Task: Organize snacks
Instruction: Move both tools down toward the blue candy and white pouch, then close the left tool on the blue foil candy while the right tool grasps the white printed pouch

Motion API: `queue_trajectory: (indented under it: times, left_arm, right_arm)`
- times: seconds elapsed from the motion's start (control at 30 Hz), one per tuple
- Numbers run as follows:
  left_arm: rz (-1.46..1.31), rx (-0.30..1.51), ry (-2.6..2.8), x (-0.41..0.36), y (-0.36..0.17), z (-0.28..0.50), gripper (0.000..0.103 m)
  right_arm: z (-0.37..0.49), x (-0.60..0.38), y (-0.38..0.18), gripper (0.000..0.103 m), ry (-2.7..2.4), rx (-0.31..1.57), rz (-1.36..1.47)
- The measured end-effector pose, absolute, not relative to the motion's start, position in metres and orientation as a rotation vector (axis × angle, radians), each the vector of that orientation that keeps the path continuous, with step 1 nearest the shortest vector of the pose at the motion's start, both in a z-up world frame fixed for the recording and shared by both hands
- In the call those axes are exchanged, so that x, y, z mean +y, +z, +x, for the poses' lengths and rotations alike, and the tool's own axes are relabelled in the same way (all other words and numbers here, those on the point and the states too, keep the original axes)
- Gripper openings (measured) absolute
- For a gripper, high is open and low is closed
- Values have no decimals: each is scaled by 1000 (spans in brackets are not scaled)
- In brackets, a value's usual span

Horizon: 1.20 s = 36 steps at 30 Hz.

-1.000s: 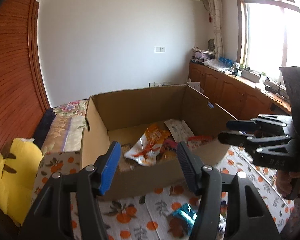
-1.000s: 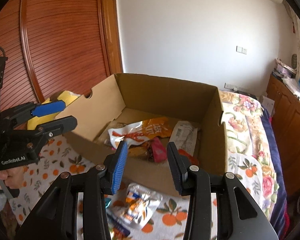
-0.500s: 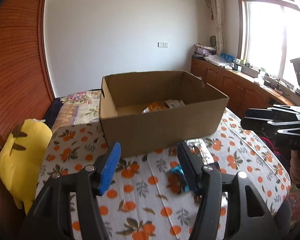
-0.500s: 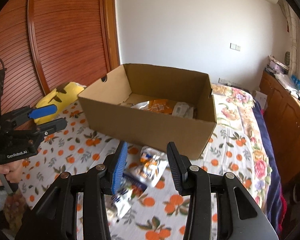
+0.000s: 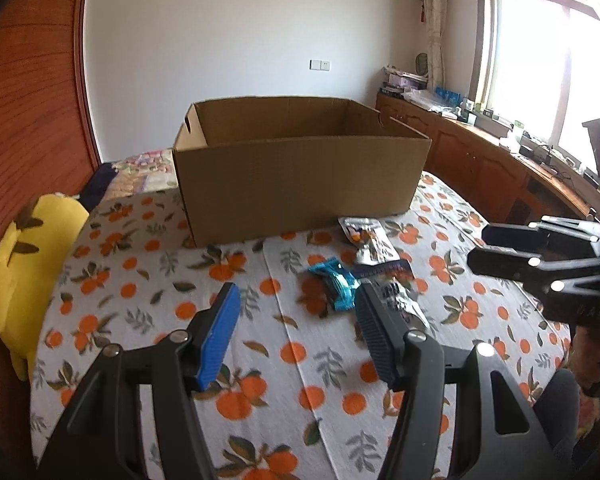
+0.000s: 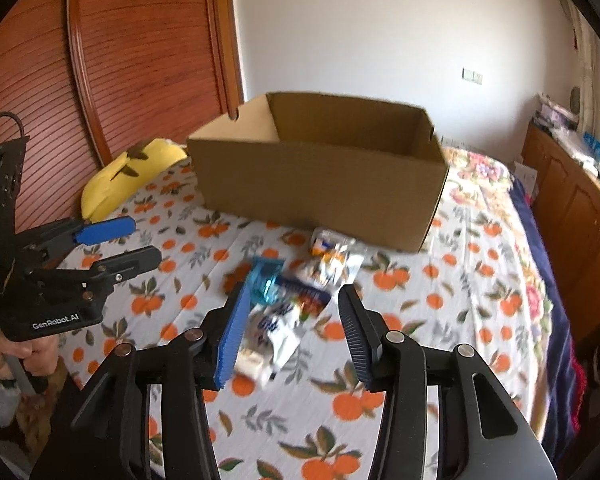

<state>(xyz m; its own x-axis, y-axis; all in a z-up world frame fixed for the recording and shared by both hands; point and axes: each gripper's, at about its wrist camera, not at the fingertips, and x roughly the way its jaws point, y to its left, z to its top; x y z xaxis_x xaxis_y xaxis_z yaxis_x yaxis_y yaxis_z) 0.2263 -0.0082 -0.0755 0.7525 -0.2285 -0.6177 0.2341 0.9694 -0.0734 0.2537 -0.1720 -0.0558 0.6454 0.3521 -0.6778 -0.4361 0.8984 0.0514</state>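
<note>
— Both grippers first: how do they stand?

— Left gripper [image 5: 296, 328] has its jaws spread wide with nothing between them, held above the bed [image 5: 148, 280] and its orange-print cover. Right gripper [image 6: 292, 330] is just as wide apart and grips nothing either; in its own view a white snack packet [image 6: 272, 332] lies on the cover below the gap, not touched by either finger.

— Where are the snacks?

— Loose on the cover in front of the cardboard box [image 5: 296, 188]. A teal wrapped snack [image 5: 334, 282] lies near the middle, with a dark blue packet [image 5: 384, 270] just beside it on the right. A silver pouch with orange print [image 5: 364, 236] sits nearer the box, close to its front wall. The white packet shows partly behind the left gripper's right finger.

— And the box?

— Upright and open at the top on the bed, beyond the snacks. From this low angle its inside is hidden, so I cannot tell what it holds.

— Anything else nearby?

— A yellow plush toy [image 5: 24, 264] at the left edge of the bed, against the wooden wardrobe doors [image 6: 140, 60]. The right wrist view is somewhat blurred.
</note>
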Motion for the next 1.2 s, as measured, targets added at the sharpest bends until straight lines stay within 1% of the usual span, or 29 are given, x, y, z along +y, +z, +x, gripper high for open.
queue_trajectory:
  times: [0.07,0.3,0.37,0.5,0.67,1.03,1.2]
  left_arm:
    - [1,683,-253,-10,-77,224,60]
    - [5,708,-268,-17,-77,222,65]
    - [-2,721,-279,-18,-77,223,66]
    - [-19,740,-288,-16,-76,228,66]
    - [-30,756,-281,-10,-76,235,66]
    - [-6,772,-303,-7,-89,258,66]
    - [-29,788,-305,-6,-99,265,66]
  right_arm:
    - [253,-173,-62,48,451,762,-114]
    - [259,-178,-85,59,451,836,-60]
    - [263,-178,-91,60,452,869,-47]
    - [275,-176,-103,60,462,930,-25]
    - [288,-172,-112,60,466,964,-9]
    - [315,-156,-129,60,489,990,8]
    - [316,-146,-130,60,477,959,-63]
